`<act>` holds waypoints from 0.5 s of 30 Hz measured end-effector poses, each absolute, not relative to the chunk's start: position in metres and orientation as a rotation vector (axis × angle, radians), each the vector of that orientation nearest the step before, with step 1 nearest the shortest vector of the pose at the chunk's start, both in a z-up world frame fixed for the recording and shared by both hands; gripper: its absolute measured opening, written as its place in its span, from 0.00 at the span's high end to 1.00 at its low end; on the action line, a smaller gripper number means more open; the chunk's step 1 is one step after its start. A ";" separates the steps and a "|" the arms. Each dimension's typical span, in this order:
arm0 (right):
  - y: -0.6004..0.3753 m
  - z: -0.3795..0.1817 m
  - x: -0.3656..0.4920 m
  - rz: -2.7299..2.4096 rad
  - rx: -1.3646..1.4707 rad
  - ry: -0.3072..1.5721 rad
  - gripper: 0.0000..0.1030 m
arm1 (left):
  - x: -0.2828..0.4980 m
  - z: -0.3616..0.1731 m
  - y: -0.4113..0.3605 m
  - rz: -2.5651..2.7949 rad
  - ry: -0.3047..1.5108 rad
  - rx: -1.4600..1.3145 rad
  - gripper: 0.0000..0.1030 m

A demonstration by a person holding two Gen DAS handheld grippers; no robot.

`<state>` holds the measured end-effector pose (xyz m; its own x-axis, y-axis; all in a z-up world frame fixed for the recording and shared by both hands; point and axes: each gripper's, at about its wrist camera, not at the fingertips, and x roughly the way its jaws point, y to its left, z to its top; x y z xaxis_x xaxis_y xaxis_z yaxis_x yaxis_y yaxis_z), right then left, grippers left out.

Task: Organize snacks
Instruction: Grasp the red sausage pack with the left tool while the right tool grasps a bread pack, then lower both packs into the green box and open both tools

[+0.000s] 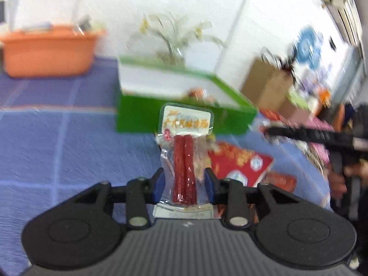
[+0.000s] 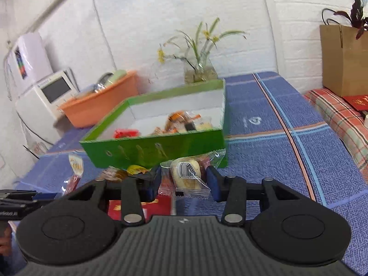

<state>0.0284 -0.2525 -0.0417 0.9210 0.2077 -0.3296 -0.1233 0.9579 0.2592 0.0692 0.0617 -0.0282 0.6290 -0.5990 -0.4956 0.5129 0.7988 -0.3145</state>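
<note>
My left gripper (image 1: pixel 184 181) is shut on a clear packet of two red sausage sticks (image 1: pixel 185 158), held upright above the blue cloth in front of the green box (image 1: pixel 184 115). My right gripper (image 2: pixel 184 182) is shut on a clear-wrapped pale pastry with a barcode (image 2: pixel 187 174), just in front of the green box (image 2: pixel 161 147), which holds several wrapped snacks (image 2: pixel 181 124). More snacks lie on the cloth: a red packet (image 1: pixel 239 161) in the left wrist view, a red packet (image 2: pixel 140 207) and small wrappers (image 2: pixel 124 172) in the right wrist view. The sausage packet (image 2: pixel 74 172) shows at left there.
An orange tub (image 1: pixel 48 50) stands at the back of the blue checked cloth (image 1: pixel 69 149). A plant in a glass vase (image 2: pixel 200 69) stands behind the green box. A cardboard box (image 2: pixel 342 57) and plaid cushion (image 2: pixel 340 115) are at the right. A white appliance (image 2: pixel 46 96) is far left.
</note>
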 end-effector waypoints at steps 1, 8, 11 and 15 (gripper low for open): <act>-0.250 -0.037 0.024 0.191 0.239 0.349 0.28 | 0.065 -0.021 0.065 -0.622 0.598 -0.158 0.69; -0.222 -0.007 0.009 0.351 0.258 0.251 0.28 | 0.054 0.026 0.057 -0.492 0.411 -0.059 0.69; -0.210 0.010 0.015 0.377 0.232 0.179 0.28 | 0.067 0.039 0.039 -0.387 0.313 0.024 0.69; -0.201 0.023 0.032 0.328 0.203 0.072 0.28 | 0.101 0.048 0.014 -0.342 0.280 0.040 0.69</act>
<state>0.0316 -0.2014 0.0233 0.9442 0.3272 -0.0376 -0.3127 0.9265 0.2091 0.1014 0.0137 0.0477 0.9037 -0.3256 -0.2781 0.3366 0.9416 -0.0085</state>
